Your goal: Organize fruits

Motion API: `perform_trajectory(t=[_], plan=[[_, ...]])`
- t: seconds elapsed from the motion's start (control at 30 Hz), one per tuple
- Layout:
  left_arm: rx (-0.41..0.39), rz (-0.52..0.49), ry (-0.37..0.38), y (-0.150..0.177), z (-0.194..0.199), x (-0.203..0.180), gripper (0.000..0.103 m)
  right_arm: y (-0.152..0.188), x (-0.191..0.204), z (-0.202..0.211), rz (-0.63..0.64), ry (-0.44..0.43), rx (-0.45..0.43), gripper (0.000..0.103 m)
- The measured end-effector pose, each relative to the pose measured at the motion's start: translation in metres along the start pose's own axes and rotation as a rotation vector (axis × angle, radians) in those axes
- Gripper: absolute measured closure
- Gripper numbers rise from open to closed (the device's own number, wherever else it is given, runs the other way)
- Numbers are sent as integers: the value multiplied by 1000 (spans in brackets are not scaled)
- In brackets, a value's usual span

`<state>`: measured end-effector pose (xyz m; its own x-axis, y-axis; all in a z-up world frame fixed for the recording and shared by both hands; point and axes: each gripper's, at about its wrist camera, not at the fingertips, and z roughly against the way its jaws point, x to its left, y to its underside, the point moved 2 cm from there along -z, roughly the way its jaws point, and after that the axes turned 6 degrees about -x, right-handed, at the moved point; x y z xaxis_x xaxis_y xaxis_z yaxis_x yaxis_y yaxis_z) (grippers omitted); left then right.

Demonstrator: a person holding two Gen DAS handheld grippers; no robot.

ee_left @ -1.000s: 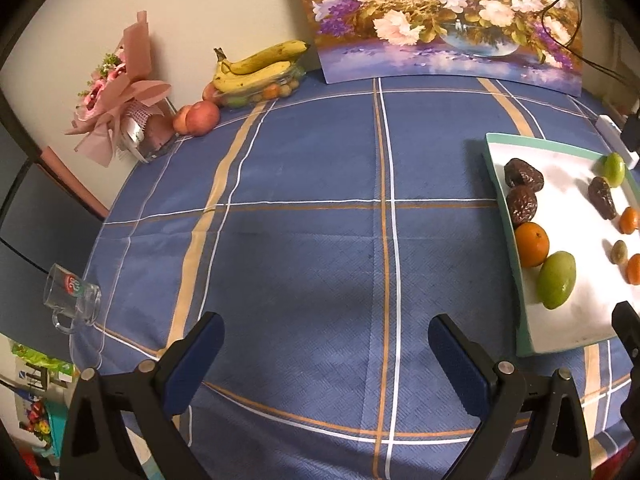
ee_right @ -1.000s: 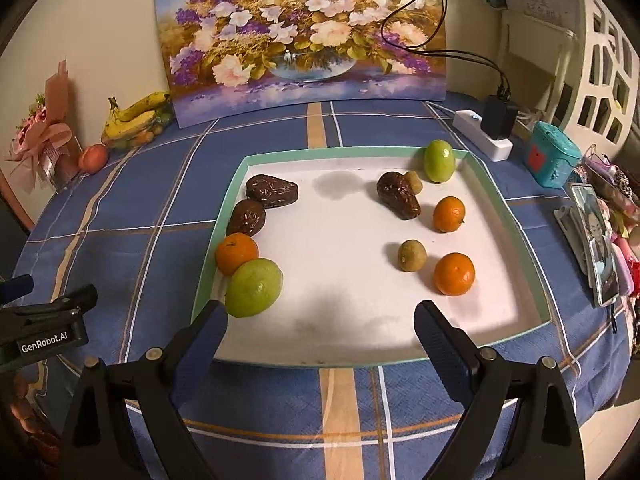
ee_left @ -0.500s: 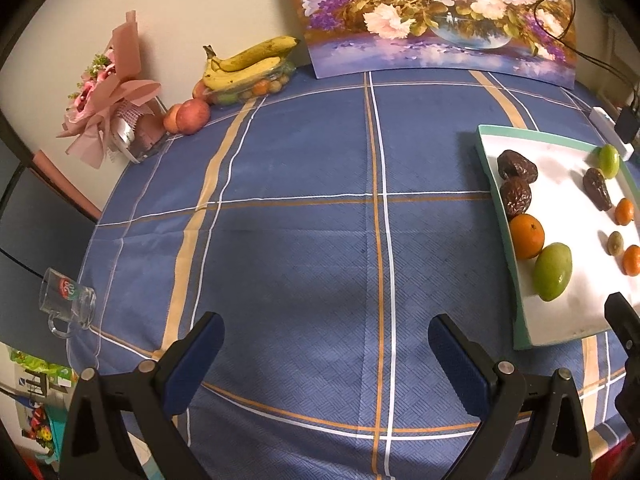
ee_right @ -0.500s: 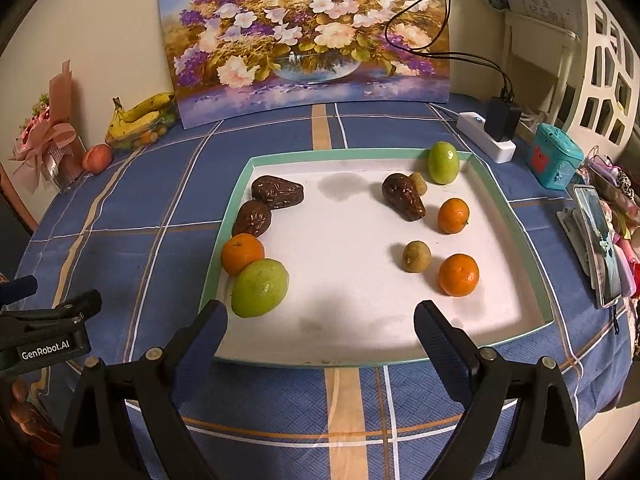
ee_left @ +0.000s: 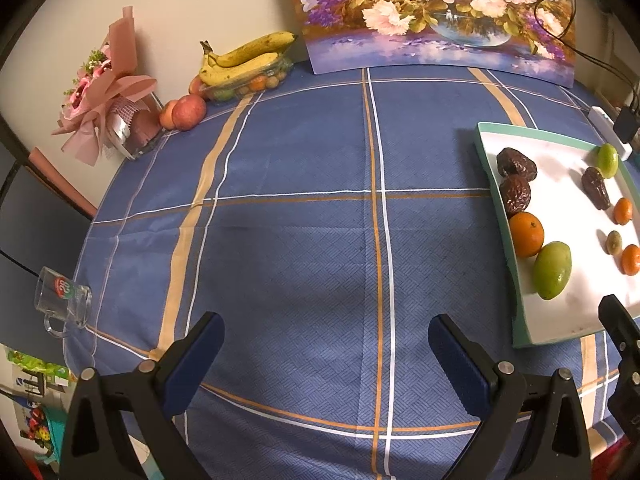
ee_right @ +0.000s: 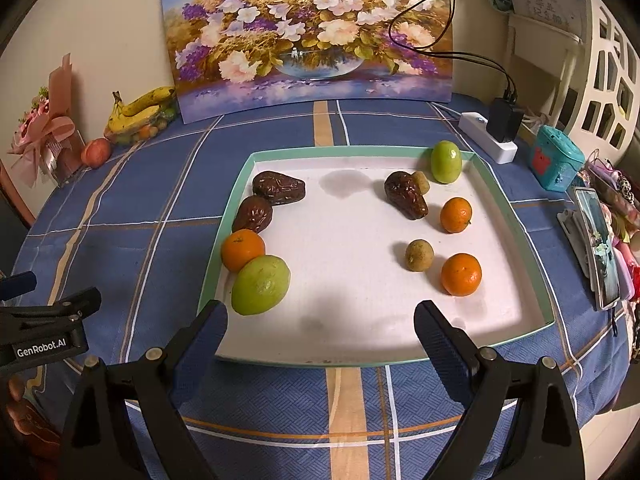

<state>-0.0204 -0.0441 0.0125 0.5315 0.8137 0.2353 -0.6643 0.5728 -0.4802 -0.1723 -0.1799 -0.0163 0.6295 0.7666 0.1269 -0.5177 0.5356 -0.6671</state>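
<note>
Since the frame a second before, our view from the right gripper (ee_right: 320,330) had drawn back a little, so the tray (ee_right: 516,216) sat slightly farther off and more tablecloth showed at its near edge; the fruit itself had not shifted. From the left gripper (ee_left: 326,342), the tray (ee_left: 494,168) had slid a touch toward the middle of the view.

On the tray's left side we saw a large green fruit (ee_right: 261,285) touching an orange (ee_right: 243,250), with two dark wrinkled fruits (ee_right: 253,214) just behind along the rim. On the right side lay a third dark fruit (ee_right: 406,195) with a small tan fruit (ee_right: 422,181) against it, a smaller green fruit (ee_right: 446,161) in the far corner, two small oranges (ee_right: 461,274), and a small brownish fruit (ee_right: 419,255) between them.

We kept both grippers spread wide with nothing between the fingers. The right one hovered at the tray's near edge; the left hovered over bare blue plaid tablecloth (ee_left: 300,240), well left of the tray.

Farther out, bananas (ee_left: 244,58) lay atop a clear box of fruit at the wall, with an apple (ee_left: 189,112) near a pink bouquet (ee_left: 106,104). A flower painting (ee_right: 312,32) leaned behind the tray, and a glass mug (ee_left: 62,302) stood at the table's left edge.
</note>
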Motion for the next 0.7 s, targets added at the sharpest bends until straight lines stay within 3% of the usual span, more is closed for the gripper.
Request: perform_trajectory(t=[0.7], plan=[[8, 2, 1, 1, -2, 0, 0, 2, 0, -2, 0, 2, 8, 8]])
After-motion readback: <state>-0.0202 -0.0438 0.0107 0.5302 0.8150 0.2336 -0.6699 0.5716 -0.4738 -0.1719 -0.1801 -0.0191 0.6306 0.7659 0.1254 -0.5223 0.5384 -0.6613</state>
